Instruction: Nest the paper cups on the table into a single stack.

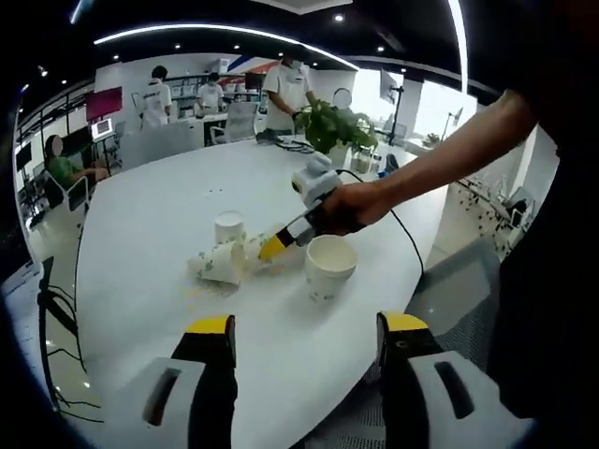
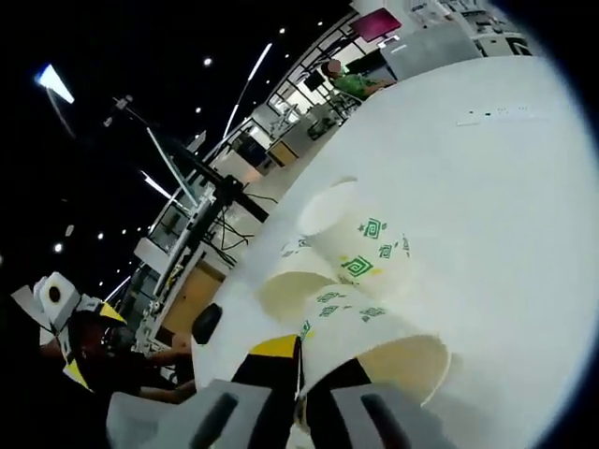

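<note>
While left gripper (image 1: 304,351) hovers released, outstretched hand (image 1: 351,208) clenches right gripper (image 2: 301,374) on tipped cup (image 2: 374,341).

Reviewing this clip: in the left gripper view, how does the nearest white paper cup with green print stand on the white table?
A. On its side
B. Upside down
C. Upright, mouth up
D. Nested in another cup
C: the nearest white paper cup with green print stands alone on the white table, its open mouth facing up.
</note>
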`<state>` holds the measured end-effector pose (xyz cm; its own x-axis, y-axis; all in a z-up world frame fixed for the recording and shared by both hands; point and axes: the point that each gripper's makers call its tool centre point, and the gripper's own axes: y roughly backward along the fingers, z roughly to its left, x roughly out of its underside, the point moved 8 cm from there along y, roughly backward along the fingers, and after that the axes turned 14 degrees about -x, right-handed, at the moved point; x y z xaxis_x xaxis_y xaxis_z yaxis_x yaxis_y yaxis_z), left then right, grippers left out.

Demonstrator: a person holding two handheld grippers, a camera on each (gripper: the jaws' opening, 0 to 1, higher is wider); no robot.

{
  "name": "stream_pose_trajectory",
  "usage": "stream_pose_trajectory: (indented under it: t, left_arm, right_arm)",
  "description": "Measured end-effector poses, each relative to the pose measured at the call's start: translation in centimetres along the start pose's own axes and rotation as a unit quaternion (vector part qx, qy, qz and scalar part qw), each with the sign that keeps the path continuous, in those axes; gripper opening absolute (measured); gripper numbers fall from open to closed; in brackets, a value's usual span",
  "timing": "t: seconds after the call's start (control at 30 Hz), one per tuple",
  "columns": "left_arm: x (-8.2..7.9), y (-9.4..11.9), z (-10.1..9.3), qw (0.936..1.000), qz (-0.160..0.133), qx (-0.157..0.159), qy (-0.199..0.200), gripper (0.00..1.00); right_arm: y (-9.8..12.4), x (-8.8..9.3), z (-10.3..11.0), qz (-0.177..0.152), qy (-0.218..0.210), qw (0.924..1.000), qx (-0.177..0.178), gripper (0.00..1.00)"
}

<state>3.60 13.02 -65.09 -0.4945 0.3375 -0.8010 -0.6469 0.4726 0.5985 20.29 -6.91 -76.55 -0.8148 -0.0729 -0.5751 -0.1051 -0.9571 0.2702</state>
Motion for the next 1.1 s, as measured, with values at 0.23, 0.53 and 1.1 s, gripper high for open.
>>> stream_pose_trajectory:
  t: [0.23,0.53,1.1]
  left_arm:
    - [0.4,0.3,-0.1,1.0,0.01,-0.002,0.002,0.6]
    - [0.3,0.3,-0.1,0.9999,0.012,0.0,-0.007,0.6]
    - [1.2,-0.3,-0.2,0.9983,0.031,0.026,-0.042,0.59]
  right_arm:
    - [1.0,-1.2,-0.5,-0.023,-0.005,0.9997,-0.001,0.0]
    - [3.7,-2.0,2.2,-0.036,0.027,0.999,0.009,0.0]
    - [9.7,-1.2,7.6,-0.007,0.111,0.9923,0.054,0.0]
